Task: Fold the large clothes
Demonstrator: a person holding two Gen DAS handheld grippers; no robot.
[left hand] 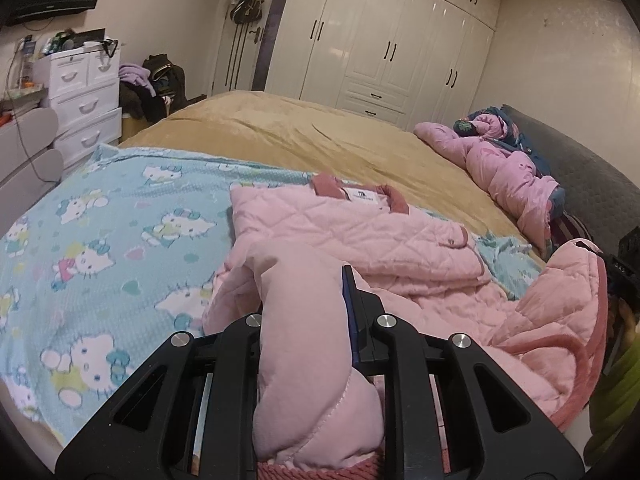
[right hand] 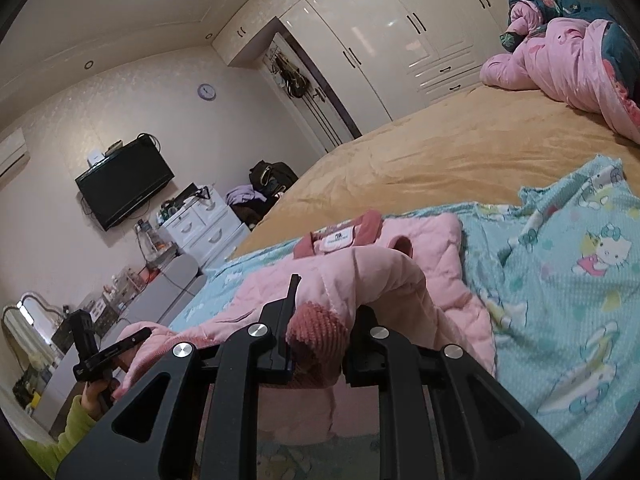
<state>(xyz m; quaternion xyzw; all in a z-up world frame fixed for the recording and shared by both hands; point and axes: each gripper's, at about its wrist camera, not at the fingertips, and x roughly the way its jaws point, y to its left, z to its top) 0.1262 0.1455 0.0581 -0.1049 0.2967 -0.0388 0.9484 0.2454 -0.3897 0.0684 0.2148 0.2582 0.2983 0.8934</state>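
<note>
Quilted pink jacket (left hand: 352, 236) lies on the cat-print blanket (left hand: 100, 216) across the bed, likely soft, light, bulky and floppy; left gripper (left hand: 308, 304) clenches a padded sleeve; right gripper (right hand: 324, 316) clenches the ribbed cuff (right hand: 318, 330), a firm, grippy hold.

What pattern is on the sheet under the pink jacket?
Light blue sheet printed with Hello Kitty figures and small hearts, clearest in the left wrist view.
</note>
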